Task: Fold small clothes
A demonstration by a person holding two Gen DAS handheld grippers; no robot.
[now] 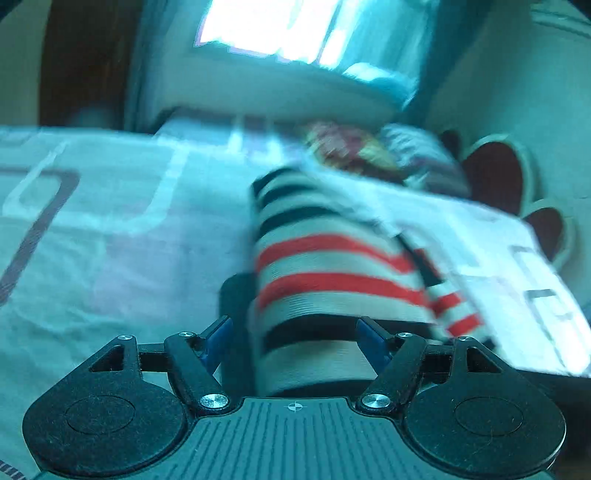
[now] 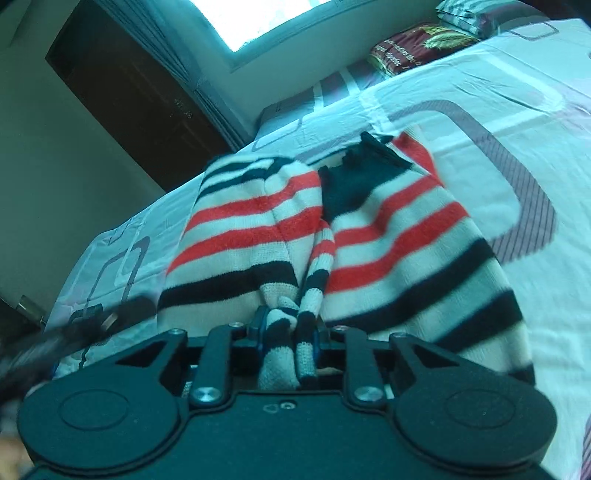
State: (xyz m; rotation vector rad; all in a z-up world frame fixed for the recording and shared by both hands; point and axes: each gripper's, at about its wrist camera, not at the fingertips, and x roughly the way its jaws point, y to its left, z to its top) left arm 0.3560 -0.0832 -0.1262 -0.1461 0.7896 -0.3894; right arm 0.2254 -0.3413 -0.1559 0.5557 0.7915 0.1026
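A small knit sweater [image 1: 332,266] with white, red and black stripes lies on the bed. In the left wrist view it runs away from my left gripper [image 1: 295,343], whose blue pads [image 1: 218,343] stand wide apart on either side of the cloth; the left pad is clear of it. In the right wrist view the sweater [image 2: 388,236] hangs bunched in two lobes. My right gripper [image 2: 286,332] is shut on a gathered fold of it between its blue pads. The left wrist view is blurred.
The bed sheet [image 2: 480,122] is pale with rounded-square outlines. Folded dark red and striped bedding [image 2: 417,48] lies at the head of the bed. A dark door [image 2: 129,85] and a bright window [image 2: 258,18] stand beyond. A blurred dark object [image 2: 74,328] is at the left.
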